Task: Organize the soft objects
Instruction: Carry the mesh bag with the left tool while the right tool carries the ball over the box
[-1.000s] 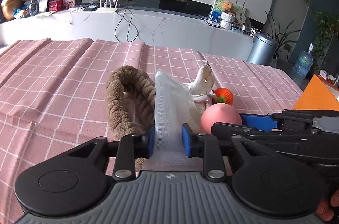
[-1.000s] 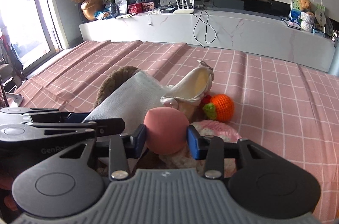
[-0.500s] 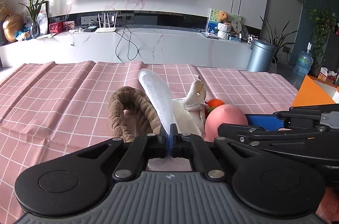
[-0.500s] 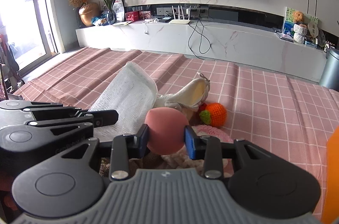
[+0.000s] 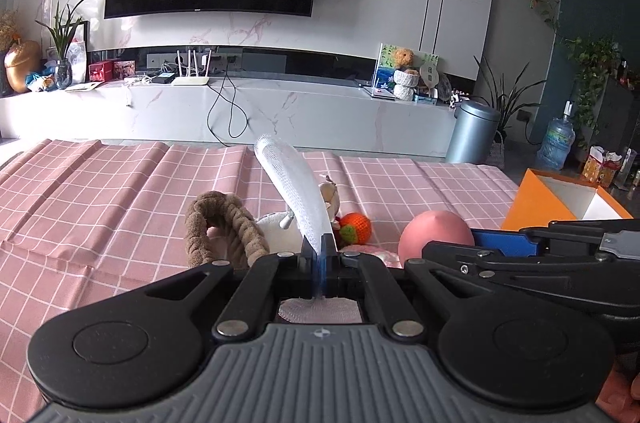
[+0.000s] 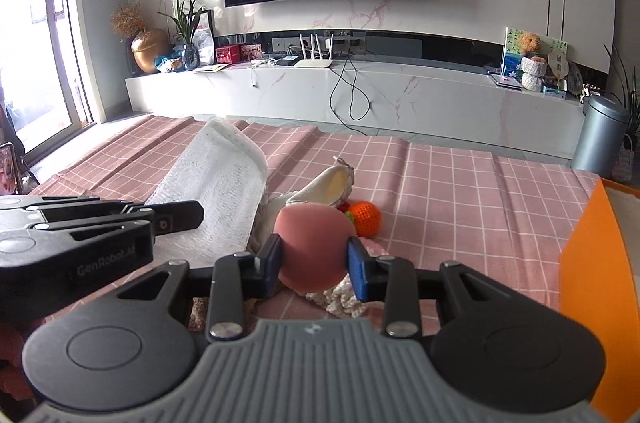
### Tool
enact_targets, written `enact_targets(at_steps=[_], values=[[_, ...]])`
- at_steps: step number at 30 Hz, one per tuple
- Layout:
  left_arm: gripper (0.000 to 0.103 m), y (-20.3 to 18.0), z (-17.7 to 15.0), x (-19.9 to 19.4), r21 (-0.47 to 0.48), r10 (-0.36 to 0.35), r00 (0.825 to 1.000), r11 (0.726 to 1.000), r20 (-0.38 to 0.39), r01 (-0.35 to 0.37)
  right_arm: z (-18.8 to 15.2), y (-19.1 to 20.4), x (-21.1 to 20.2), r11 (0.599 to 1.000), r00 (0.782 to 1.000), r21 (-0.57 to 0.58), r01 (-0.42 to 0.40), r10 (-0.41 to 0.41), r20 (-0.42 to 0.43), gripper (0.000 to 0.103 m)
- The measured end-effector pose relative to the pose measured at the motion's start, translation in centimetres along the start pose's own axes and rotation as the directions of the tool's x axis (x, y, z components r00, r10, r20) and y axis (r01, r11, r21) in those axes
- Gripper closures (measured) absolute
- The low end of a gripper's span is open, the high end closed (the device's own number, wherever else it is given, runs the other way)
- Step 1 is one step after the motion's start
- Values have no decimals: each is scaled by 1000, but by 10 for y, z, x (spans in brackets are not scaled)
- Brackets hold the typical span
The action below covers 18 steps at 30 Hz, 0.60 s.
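Both grippers carry loads; our left gripper [image 5: 319,252] pinches the white mesh cloth [image 5: 296,183], its length standing up and away; our right gripper [image 6: 314,255] clamps the pink ball [image 6: 314,247]; the orange box [image 6: 600,263] lies right, nearer our right hand

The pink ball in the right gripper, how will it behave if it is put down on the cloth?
The pink ball looks round and smooth, so it will probably roll once the right gripper lets go. The checked tablecloth has folds that might stop it. It seems light and probably soft, though no dent shows at the fingers.
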State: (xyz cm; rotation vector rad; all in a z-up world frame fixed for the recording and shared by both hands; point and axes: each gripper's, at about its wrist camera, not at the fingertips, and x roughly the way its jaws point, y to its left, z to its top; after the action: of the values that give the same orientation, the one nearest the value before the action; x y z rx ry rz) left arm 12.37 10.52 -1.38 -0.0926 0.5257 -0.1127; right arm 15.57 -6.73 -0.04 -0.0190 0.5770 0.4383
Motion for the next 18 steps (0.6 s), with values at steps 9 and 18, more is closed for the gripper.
enact_targets(at_steps=[9,18], values=[[102,-47,10,-22,68,-72,997,995,39,69,-5,-36,-66,998,994,12,69,-70,79,69],[102,-115,25,-24,165,-232,972,961,41,223,-13,-93,-125,982,978,45,182,-185,95,69]])
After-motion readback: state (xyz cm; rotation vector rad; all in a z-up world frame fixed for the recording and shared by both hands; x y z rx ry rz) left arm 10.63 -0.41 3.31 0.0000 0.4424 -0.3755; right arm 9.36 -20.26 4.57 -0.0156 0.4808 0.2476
